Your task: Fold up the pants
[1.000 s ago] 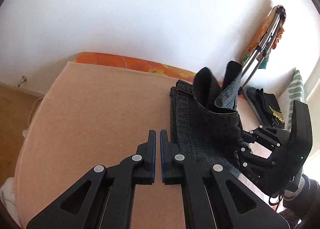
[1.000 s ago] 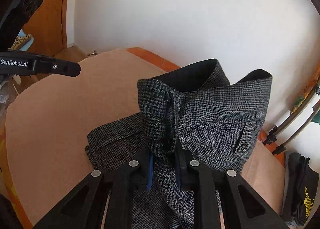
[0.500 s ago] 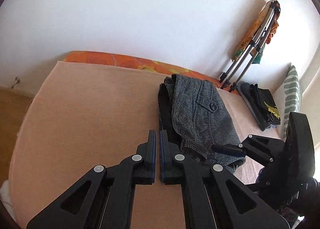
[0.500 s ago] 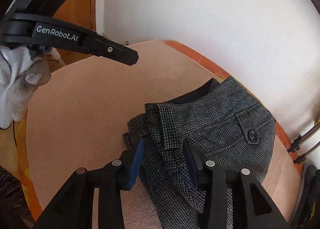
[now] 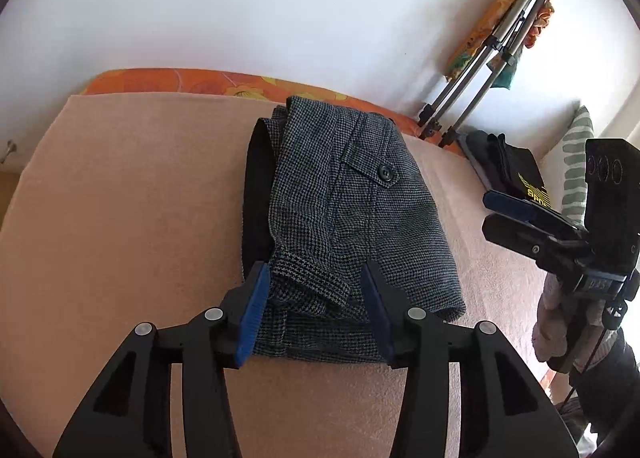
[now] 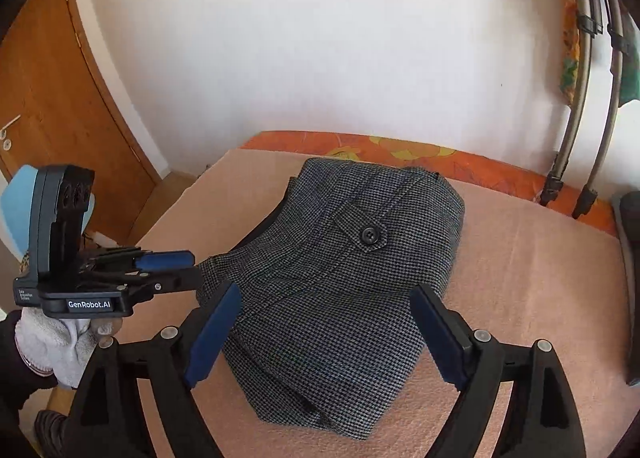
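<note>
Grey houndstooth pants (image 5: 352, 218) lie folded in a compact stack on the peach-covered bed (image 5: 120, 242), button pocket on top; they also show in the right wrist view (image 6: 344, 282). My left gripper (image 5: 314, 290) is open, its blue pads either side of the stack's near left corner, holding nothing. My right gripper (image 6: 328, 326) is open wide and empty, just above the stack's near edge. It also shows in the left wrist view (image 5: 512, 214), to the right of the pants. The left gripper shows in the right wrist view (image 6: 168, 270) at the stack's left side.
A folded black garment with yellow print (image 5: 520, 174) lies at the bed's far right beside a striped pillow (image 5: 576, 170). A metal stand (image 5: 488, 58) leans on the white wall. A wooden door (image 6: 48, 130) is at left. An orange floral sheet (image 6: 440, 162) edges the bed.
The right gripper laid the lifted pants down onto the stack, let go and pulled back open. The left gripper went from shut to open and moved up to the stack's near left corner.
</note>
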`<control>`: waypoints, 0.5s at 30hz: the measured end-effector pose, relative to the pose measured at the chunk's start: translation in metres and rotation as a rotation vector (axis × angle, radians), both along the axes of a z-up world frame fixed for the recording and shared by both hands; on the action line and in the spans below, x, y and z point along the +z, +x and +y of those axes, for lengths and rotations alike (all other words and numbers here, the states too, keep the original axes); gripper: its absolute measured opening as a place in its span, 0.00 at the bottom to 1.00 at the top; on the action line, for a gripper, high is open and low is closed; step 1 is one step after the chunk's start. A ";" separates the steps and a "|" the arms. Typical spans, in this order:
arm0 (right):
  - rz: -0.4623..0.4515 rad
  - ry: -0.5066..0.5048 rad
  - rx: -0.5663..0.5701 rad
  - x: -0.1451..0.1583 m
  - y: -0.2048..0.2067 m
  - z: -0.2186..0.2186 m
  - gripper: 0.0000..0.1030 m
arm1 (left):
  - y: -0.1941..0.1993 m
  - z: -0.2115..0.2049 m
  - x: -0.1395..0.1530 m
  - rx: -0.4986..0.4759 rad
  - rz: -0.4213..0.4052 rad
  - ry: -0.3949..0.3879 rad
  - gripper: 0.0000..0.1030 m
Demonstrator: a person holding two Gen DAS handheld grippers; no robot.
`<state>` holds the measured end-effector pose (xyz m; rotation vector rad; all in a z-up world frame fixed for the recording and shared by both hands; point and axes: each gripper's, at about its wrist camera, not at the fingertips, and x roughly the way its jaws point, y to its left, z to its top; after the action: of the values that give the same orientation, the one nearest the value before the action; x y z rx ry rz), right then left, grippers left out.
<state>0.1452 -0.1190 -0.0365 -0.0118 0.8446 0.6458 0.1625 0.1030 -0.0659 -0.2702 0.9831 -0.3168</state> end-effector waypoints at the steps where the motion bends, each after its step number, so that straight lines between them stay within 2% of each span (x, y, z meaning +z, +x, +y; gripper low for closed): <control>1: 0.022 0.015 -0.025 -0.001 0.011 -0.009 0.86 | 0.001 -0.001 -0.005 0.010 0.022 0.001 0.45; 8: 0.222 0.160 -0.120 -0.022 0.068 -0.049 0.86 | 0.009 0.001 -0.040 0.037 0.110 0.065 0.46; 9: 0.234 0.172 -0.126 -0.025 0.074 -0.051 0.86 | 0.010 0.002 -0.046 0.037 0.123 0.069 0.51; 11: 0.250 0.184 -0.131 -0.031 0.084 -0.051 0.86 | 0.011 0.007 -0.049 0.045 0.130 0.039 0.54; 15: 0.283 0.201 -0.140 -0.046 0.102 -0.049 0.86 | 0.011 0.022 -0.032 0.052 0.091 -0.013 0.53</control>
<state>0.2467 -0.1677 -0.0823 0.3247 1.0387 0.6054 0.1730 0.1248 -0.0979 -0.3233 1.0617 -0.2650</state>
